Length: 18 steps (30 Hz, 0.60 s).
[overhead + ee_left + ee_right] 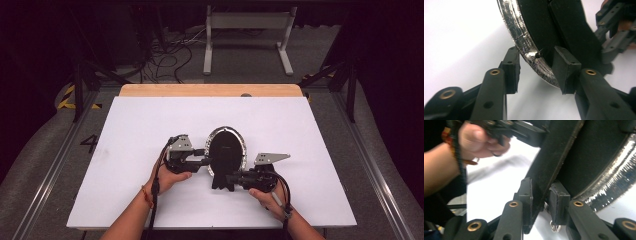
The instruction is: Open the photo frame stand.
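An oval picture frame (pixel 227 147) with a silver rim (pixel 524 47) lies back-up on the white table top (pixel 140 130). Its black fold-out stand (pixel 554 157) points toward the person. My left gripper (pixel 206 161) comes in from the frame's left; in the left gripper view its jaws (pixel 539 72) straddle the rim, close to both pads but with a gap showing. My right gripper (pixel 223 180) is at the frame's near end. In the right gripper view it (pixel 540 197) is shut on the lower edge of the stand, one pad on each face.
The person's left hand (pixel 479 140) holds the other gripper just beyond the stand. A wooden strip (pixel 210 90) runs along the table's far edge. Behind it, on the floor, are a white metal stand (pixel 247 30) and loose cables (pixel 165 55).
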Available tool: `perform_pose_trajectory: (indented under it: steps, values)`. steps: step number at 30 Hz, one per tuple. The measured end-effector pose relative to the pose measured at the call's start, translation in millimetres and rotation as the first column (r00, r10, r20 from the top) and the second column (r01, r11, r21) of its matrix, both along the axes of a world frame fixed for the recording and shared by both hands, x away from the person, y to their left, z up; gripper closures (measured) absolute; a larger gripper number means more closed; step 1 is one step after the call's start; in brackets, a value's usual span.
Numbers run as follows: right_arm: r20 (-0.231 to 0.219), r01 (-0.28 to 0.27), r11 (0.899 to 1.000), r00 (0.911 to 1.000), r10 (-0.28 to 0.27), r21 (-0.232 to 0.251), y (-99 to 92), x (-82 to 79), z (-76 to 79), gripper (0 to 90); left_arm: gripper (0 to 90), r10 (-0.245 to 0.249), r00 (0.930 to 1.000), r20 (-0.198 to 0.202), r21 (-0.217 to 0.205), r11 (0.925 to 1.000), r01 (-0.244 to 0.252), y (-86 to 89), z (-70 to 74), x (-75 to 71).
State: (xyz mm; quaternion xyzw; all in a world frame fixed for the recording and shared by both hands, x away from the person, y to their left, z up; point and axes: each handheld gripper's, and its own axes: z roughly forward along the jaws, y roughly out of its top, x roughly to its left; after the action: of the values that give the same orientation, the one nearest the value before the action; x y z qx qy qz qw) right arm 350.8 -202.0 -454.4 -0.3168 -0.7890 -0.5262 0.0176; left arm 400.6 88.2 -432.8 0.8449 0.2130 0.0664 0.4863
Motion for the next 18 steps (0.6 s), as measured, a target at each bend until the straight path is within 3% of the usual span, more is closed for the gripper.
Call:
perform_pose_trajectory:
  steps: [2,3,8,14,18]
  values:
    - [0.006,0.015,1.0,0.9999,-0.015,-0.022,0.3,2.1,-1.2,74.8,64.5,-0.001,0.9998,0.022,-0.022,0.9997,0.002,2.7,5.0,-4.3]
    - [0.006,0.022,0.999,0.9997,-0.022,-0.031,0.2,3.4,-2.0,74.7,65.7,0.0,0.9995,0.031,-0.014,0.9999,0.0,2.8,6.1,-5.3]
    - [0.014,0.018,0.999,0.9997,-0.018,-0.037,0.5,4.8,-2.0,74.8,64.9,-0.009,0.9996,0.028,-0.006,0.9999,0.01,2.9,5.2,-6.4]
    - [0.046,-0.008,0.999,0.9989,0.01,-0.053,1.7,0.9,0.2,76.2,40.6,-0.012,0.9997,0.023,-0.006,0.9999,0.012,-4.7,3.0,-6.3]
    - [0.083,-0.009,0.995,0.9964,0.018,-0.098,3.4,-2.3,1.7,76.5,40.1,-0.039,0.9992,-0.002,-0.01,0.9992,0.039,-9.7,-2.9,-1.6]
